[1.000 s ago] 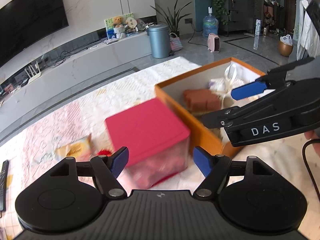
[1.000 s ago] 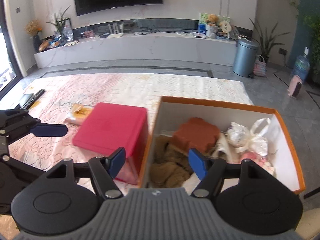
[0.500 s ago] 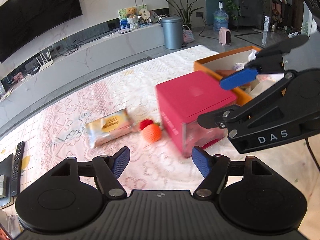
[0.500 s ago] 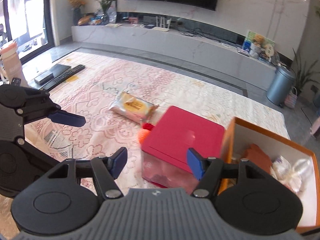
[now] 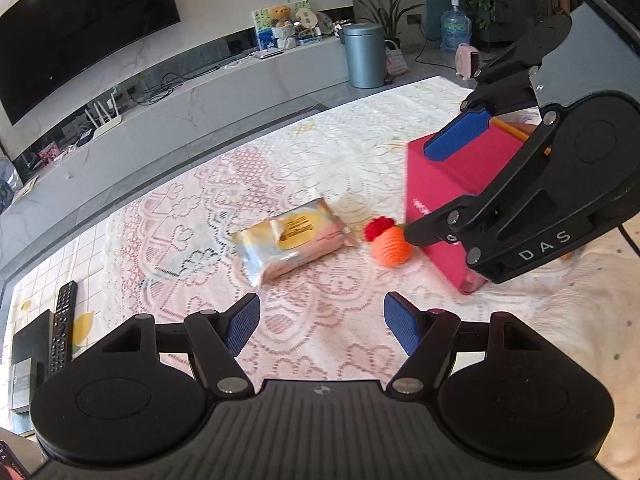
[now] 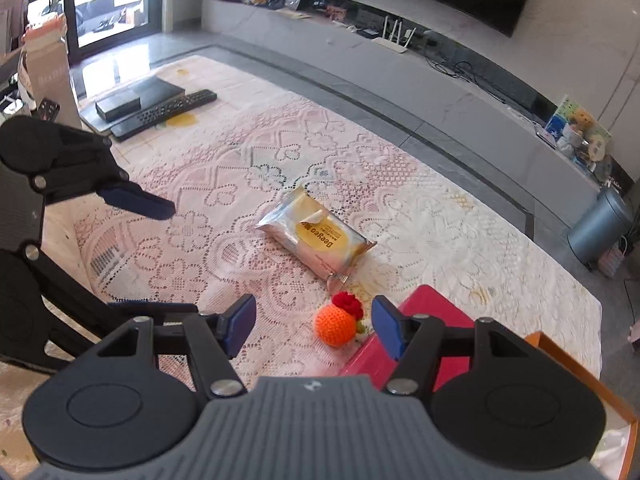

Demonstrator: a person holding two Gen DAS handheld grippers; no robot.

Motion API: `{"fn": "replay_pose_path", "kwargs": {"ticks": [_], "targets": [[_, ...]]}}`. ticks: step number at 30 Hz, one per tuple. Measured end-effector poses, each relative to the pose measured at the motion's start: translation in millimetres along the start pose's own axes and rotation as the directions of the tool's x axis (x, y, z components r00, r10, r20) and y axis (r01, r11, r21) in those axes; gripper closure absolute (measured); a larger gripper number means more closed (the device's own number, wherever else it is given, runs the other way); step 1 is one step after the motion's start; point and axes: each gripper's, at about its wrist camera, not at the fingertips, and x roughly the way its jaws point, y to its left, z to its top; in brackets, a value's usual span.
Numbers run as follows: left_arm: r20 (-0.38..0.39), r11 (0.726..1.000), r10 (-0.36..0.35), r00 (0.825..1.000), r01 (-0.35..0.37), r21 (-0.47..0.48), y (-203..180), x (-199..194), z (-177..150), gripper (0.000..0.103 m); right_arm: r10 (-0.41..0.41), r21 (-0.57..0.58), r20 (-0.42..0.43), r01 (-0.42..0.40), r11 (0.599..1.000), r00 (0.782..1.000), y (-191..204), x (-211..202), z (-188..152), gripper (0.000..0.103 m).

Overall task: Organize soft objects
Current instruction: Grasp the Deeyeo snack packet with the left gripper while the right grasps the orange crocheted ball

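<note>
A knitted orange ball (image 6: pixel 335 325) with a red flower lies on the lace cloth, touching the corner of a pink lidded box (image 6: pixel 432 308). My right gripper (image 6: pixel 313 326) hangs open just above and in front of the ball, with nothing between its blue pads. A soft pack of wipes (image 6: pixel 316 240) lies a little farther out. In the left wrist view the pack (image 5: pixel 292 240) and the ball (image 5: pixel 391 247) sit ahead of my left gripper (image 5: pixel 322 322), which is wide open and empty. The right gripper (image 5: pixel 432 188) reaches in from the right, over the pink box (image 5: pixel 452 184).
An orange-rimmed storage box (image 6: pixel 580 372) stands right of the pink box. A remote (image 6: pixel 164 114) and a flat black box (image 6: pixel 140 98) lie at the cloth's far left end. Beyond the table are a grey floor, a long TV bench and a blue-grey bin (image 5: pixel 364 56).
Both grippers have swung left, away from the orange-rimmed box. The wipes pack and the orange ball have come into view. The right gripper has rolled, and its jaws have narrowed slightly.
</note>
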Motion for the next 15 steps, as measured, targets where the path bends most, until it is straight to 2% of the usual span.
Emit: {"fn": "replay_pose_path", "kwargs": {"ticks": [4, 7, 15], "targets": [[-0.018, 1.000, -0.010, 1.000, 0.010, -0.029, 18, 13, -2, 0.021, 0.002, -0.099, -0.102, -0.013, 0.995, 0.995, 1, 38, 15, 0.040], [-0.027, 1.000, -0.015, 1.000, 0.014, -0.015, 25, 20, -4, 0.021, -0.002, -0.175, -0.195, -0.033, 0.984, 0.981, 1, 67, 19, 0.042], [-0.057, 0.999, -0.030, 0.998, 0.028, -0.032, 39, 54, -6, 0.021, -0.032, -0.288, -0.390, -0.089, 0.953, 0.920, -2, 127, 24, 0.043]]}}
